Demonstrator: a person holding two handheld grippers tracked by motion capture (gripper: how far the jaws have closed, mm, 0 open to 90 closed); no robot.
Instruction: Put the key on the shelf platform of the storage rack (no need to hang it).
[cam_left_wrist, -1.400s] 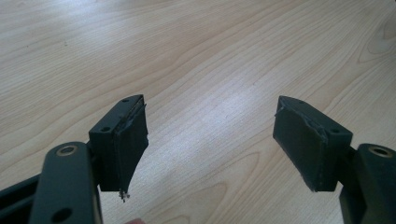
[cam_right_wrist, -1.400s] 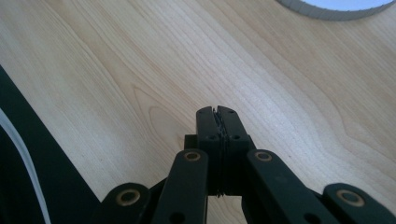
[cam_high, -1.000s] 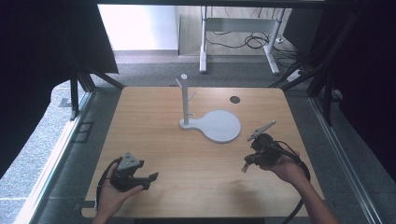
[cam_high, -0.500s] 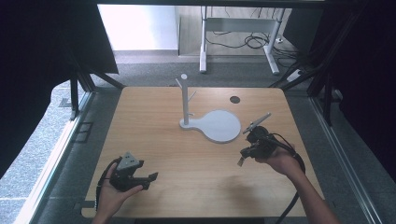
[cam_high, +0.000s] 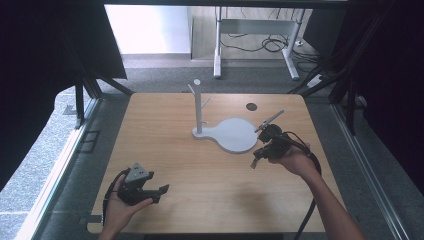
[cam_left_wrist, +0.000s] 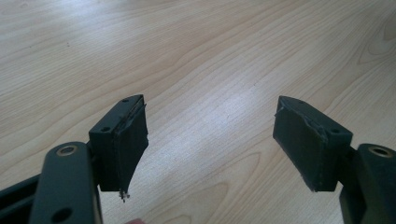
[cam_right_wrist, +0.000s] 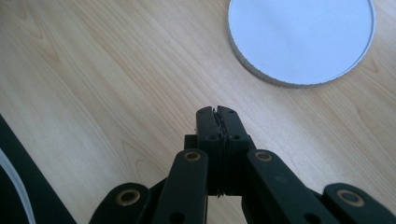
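Surface: wooden table (cam_high: 200, 165), light grain, mostly bare; grey floor around it, dark curtains at both sides.
Near left: left gripper (cam_high: 159, 192) in the person's left hand (cam_high: 120, 205), low over the table's near-left corner, grey three-cornered plate on top.
Left jaws: spread wide in the left gripper view (cam_left_wrist: 210, 140), bare wood between them, nothing held or touched.
Near right: right gripper (cam_high: 255, 161) in the person's right hand (cam_high: 295, 160), just beside the near-right rim of the white round base.
Right jaws: pressed together in the right gripper view (cam_right_wrist: 218, 112), nothing between them, above bare wood.
Stand: white round base (cam_high: 235, 135), flat on the table, middle-right; also in the right gripper view (cam_right_wrist: 301, 39), apart from the jaw tips.
Post: upright white post with pegs (cam_high: 198, 107) at the base's narrow left end.
Far: small dark hole (cam_high: 251, 106) in the tabletop beyond the base.
Background: white desk frame (cam_high: 255, 37) and cables on the floor past the table.
Obstructions: nothing between the right gripper and the base.
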